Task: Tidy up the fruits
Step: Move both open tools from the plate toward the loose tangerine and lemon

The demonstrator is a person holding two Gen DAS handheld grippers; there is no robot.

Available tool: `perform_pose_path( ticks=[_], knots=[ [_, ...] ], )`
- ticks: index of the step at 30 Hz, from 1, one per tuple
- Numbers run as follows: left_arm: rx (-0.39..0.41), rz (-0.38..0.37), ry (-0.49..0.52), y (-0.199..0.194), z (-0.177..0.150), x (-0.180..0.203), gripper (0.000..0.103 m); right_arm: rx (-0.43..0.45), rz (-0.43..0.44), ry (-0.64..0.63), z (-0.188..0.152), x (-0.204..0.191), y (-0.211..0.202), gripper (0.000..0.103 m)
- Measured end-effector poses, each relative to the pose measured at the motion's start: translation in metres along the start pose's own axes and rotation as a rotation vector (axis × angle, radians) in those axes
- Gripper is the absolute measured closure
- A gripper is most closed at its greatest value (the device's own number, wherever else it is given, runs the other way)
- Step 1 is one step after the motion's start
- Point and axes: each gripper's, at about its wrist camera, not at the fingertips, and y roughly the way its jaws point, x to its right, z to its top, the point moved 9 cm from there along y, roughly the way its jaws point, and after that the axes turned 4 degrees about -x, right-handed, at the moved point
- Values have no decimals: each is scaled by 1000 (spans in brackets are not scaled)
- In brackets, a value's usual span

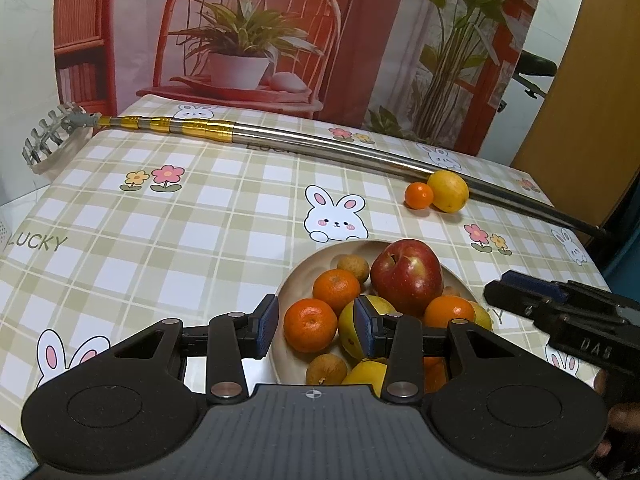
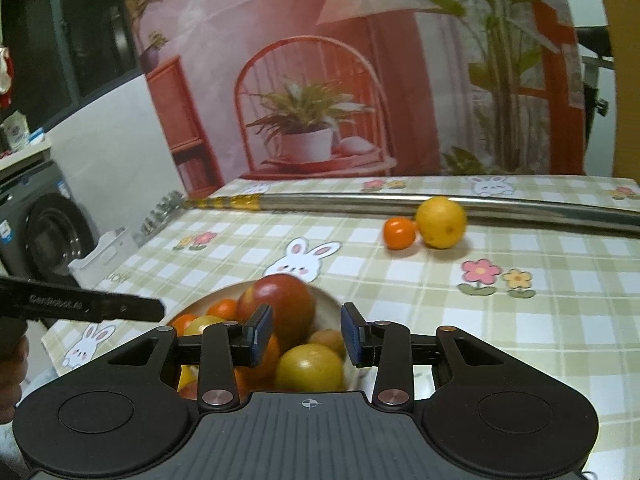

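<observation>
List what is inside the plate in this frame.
The plate holds a red apple, three oranges including, yellow-green fruits and two small brown fruits. The left gripper, jaws open, covers the plate's near part, so more may be hidden.

Printed backdrop [image 1: 280,40], washing machine [image 2: 44,232]

A home: washing machine [image 2: 44,236], bunny-print tablecloth [image 1: 160,220].
</observation>
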Motion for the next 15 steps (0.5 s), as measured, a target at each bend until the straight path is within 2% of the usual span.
perform_pose_path(
  ticks=[8, 15],
  knots=[
    [26, -20, -31, -5, 10, -3, 60, 74, -73, 9, 26, 33, -21, 68],
    [85, -21, -15, -15, 40, -3, 60, 132, -120, 2, 52, 58, -31, 68]
  ],
)
